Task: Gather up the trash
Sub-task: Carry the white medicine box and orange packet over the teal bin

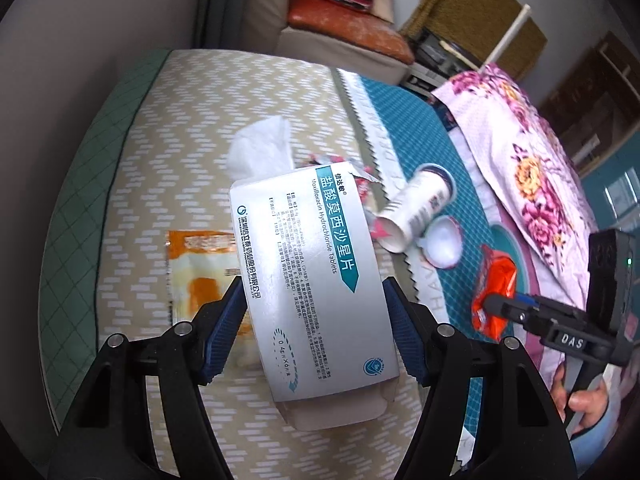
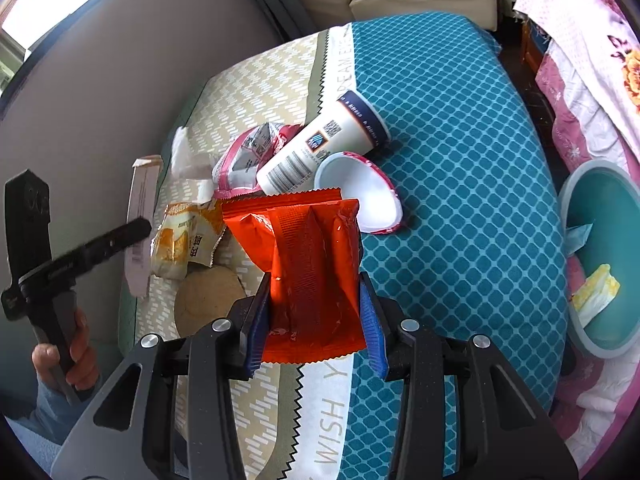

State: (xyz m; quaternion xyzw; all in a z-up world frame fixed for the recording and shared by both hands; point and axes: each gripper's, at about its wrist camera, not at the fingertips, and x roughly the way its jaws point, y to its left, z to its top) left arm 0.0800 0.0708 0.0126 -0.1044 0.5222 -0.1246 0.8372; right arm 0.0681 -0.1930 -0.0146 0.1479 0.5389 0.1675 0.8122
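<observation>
box: white, teal banner
wrapper: bright orange-red
cup: white, navy rim
bedspread: teal diamond lattice, beige zigzag half
blanket: pink floral
bowl: teal, grey rim

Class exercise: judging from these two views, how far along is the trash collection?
Done: one yellow wrapper lies in the teal bin. In hand: left gripper holds the medicine box; right gripper holds the orange packet. Left: paper cup, lid, tissue.
</observation>
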